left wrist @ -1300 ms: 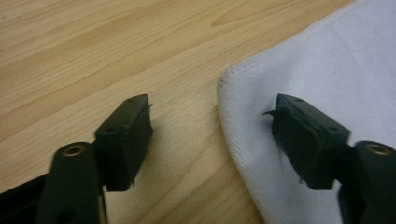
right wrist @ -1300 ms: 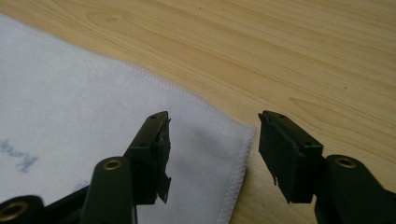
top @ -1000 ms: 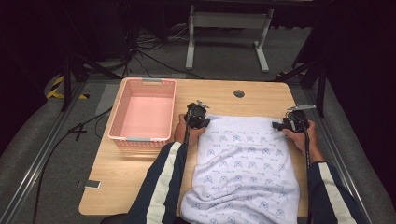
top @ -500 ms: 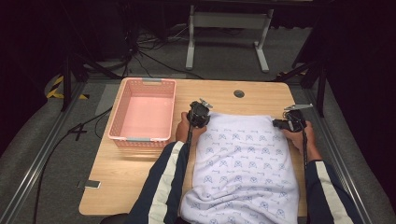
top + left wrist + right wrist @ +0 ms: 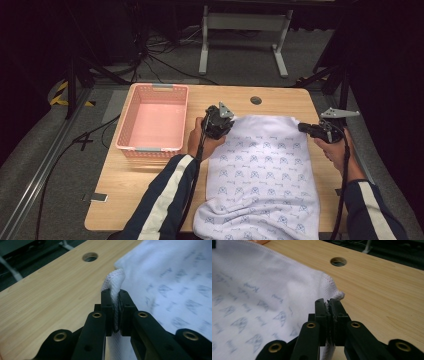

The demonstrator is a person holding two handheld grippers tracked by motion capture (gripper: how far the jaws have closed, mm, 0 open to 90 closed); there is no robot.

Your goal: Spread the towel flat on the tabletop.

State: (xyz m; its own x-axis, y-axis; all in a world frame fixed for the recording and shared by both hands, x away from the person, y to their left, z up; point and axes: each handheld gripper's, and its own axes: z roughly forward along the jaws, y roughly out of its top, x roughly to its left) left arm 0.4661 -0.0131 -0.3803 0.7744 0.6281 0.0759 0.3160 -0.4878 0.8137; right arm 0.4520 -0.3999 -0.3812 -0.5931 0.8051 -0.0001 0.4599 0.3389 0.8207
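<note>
From above, my near end of the white printed cloth (image 5: 262,175) runs off the bottom of the frame, so I cannot see how far it hangs over the table edge. The left gripper's body hides its own jaw tips in the high view, and the print on the cloth is too soft for me to read. The room beyond the table is mostly dark — I make out only cables on the grey floor and the foot of a pale metal stand (image 5: 244,37).

The wooden table (image 5: 150,190) has a round cable hole (image 5: 256,100) near its far edge. A pink basket (image 5: 153,122) sits on the left part of the table, just beside the cloth's far left corner, and a small pale tag (image 5: 95,198) lies near the table's near left corner. The cloth is spread flat over the right half of the table.

The left gripper (image 5: 117,312) has its jaws pressed tight on the cloth's far left corner — a fold of hemmed fabric bulges up above the pads in the left gripper view. The jaws have just been closing, with the cloth between them. The right gripper (image 5: 329,315) is likewise clamped on the far right corner, the stitched hem pinched between its pads; its jaws too have just been closing on the fabric. Both corners sit lifted off the wood.
</note>
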